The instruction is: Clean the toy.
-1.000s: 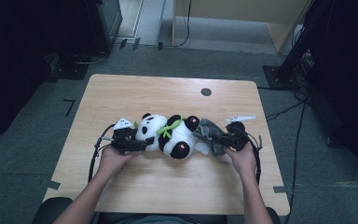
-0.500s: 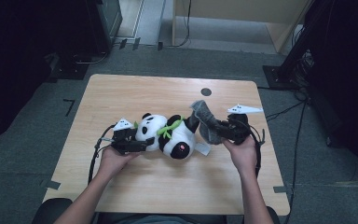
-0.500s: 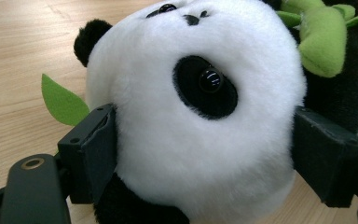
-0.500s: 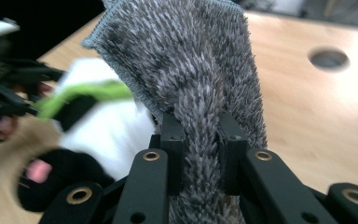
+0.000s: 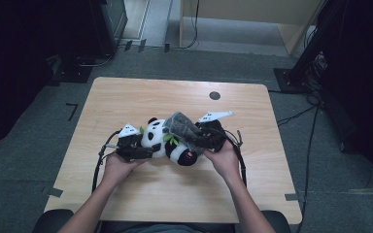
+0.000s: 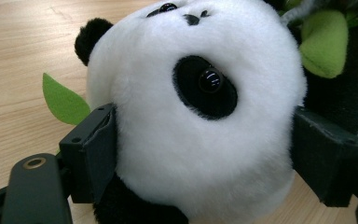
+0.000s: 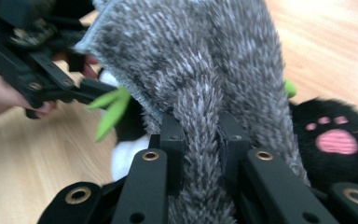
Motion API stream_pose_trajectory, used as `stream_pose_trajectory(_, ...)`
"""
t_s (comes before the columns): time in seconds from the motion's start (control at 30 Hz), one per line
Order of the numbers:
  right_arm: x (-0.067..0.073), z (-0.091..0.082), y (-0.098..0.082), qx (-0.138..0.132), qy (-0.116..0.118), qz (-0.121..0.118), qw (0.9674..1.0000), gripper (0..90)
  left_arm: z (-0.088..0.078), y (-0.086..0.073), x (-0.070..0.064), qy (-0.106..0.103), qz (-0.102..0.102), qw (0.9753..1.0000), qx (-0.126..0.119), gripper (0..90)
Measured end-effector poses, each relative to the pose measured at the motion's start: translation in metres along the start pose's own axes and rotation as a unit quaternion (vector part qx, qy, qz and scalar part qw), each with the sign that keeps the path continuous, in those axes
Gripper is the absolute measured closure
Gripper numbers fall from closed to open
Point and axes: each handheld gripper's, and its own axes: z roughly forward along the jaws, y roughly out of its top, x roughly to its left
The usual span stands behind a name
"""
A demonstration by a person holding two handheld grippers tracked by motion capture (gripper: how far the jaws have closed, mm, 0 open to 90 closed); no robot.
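Tabletop [image 5: 126,102]: light wood-grain surface with rounded corners, standing on grey carpet. A round dark grommet hole [image 5: 214,95] sits in the board beyond your right claw. Dark equipment stands to the far left of the room, a pale cabinet base at the far side, and black cables trail over the floor to the right. Small tape marks lie on the carpet beside the table's edges. No readable writing or brand shows on anything in view.

Left claw [image 6: 205,144]: your jaws stand wide apart and press against both sides of the plush panda's head [image 6: 191,107], one pad on each cheek. The head fills the gap between them. A green felt leaf [image 6: 63,100] lies on the wood just outside one jaw; a second green piece sits at the panda's neck, beyond the other jaw.

Right claw [image 7: 200,140]: your jaws are nearly closed, pinching a fold of grey fuzzy cloth [image 7: 205,70]. The cloth rises from the jaws and drapes over the panda's body. A black paw with a pink pad [image 7: 335,140] lies just beside this claw on the table.

Panda [image 5: 167,141]: it lies on its side between your two claws, near the table's middle, with the cloth covering its right-claw end.
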Motion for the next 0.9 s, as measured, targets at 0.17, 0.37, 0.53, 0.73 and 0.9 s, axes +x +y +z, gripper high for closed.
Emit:
stream_pose_trajectory(0.17,-0.004,0.004,-0.010,-0.016,0.001,0.007,0.9998,76.8,0.001,0.000,0.000,0.003,0.001,1.0000,-0.002,18.0)
stream_pose_trajectory(0.37,-0.007,0.001,-0.016,-0.014,-0.006,0.001,0.9999,76.9,0.002,0.001,0.000,0.006,-0.003,1.0000,0.006,18.0)
stream_pose_trajectory(0.53,-0.016,-0.004,-0.027,-0.010,-0.006,0.017,0.9998,77.1,0.002,0.002,0.000,0.003,-0.003,1.0000,0.007,18.0)
stream_pose_trajectory(0.73,-0.027,-0.010,-0.042,0.006,-0.006,0.044,0.9990,77.5,0.002,0.002,0.002,-0.001,-0.005,1.0000,0.006,18.0)
stream_pose_trajectory(0.9,-0.035,-0.012,-0.051,0.020,-0.012,0.061,0.9979,77.4,0.003,0.002,0.004,-0.007,-0.005,1.0000,-0.001,18.0)
